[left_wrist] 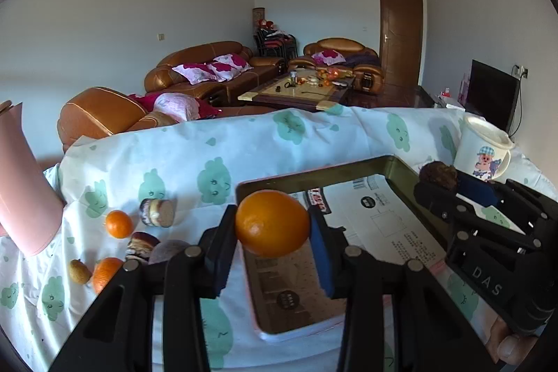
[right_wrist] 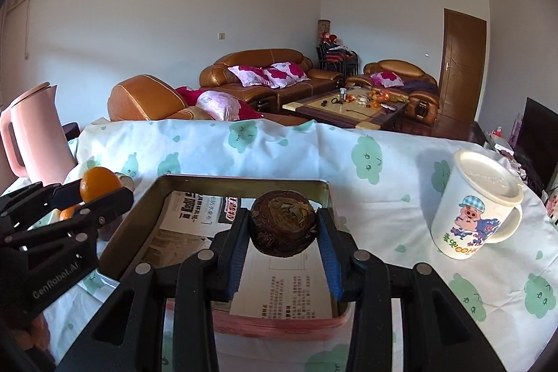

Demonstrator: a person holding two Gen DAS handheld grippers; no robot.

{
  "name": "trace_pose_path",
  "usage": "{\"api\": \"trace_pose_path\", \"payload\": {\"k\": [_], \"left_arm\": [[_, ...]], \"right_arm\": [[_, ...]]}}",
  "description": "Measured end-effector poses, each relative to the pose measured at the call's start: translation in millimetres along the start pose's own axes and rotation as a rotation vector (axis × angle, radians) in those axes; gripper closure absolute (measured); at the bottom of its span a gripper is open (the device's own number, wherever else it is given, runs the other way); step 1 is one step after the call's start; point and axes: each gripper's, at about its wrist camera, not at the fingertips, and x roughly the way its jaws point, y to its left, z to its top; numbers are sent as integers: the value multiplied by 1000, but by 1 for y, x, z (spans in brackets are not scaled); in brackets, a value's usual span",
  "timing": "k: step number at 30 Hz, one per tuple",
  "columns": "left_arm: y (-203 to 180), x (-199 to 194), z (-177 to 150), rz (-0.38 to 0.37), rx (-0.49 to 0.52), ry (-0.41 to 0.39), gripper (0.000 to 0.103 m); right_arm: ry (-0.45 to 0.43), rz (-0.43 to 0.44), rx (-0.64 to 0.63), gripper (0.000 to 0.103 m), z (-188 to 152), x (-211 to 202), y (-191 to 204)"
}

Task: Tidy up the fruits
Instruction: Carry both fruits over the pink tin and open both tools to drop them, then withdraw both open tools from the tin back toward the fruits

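Observation:
My left gripper is shut on an orange and holds it above the left rim of a shallow metal tin. My right gripper is shut on a dark brown dried fruit above the same tin, which has printed papers inside. In the right wrist view the left gripper and its orange show at the left. Two small oranges, a small green-brown fruit and wrapped dark round pieces lie on the cloth at the left.
A pink kettle stands at the table's left. A white lidded cartoon mug stands at the right. The table has a white cloth with green cloud prints. Brown sofas and a coffee table lie beyond the far edge.

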Motion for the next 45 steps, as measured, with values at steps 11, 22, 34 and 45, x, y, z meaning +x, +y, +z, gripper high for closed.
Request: {"api": "trace_pose_path", "payload": {"k": [11,22,34,45], "left_arm": [[-16,32,-11,-17,15,101,62],[-13,36,-13,-11,0,120,59],[29,-24,6,59,-82,-136,0],[82,-26,-4,225,-127,-132,0]], "right_arm": [[136,98,52,63,-9,28,-6],[163,122,82,60,-16,34,-3],[-80,95,292,22,-7,-8,-43],[-159,-30,226,22,-8,-15,-36]]}}
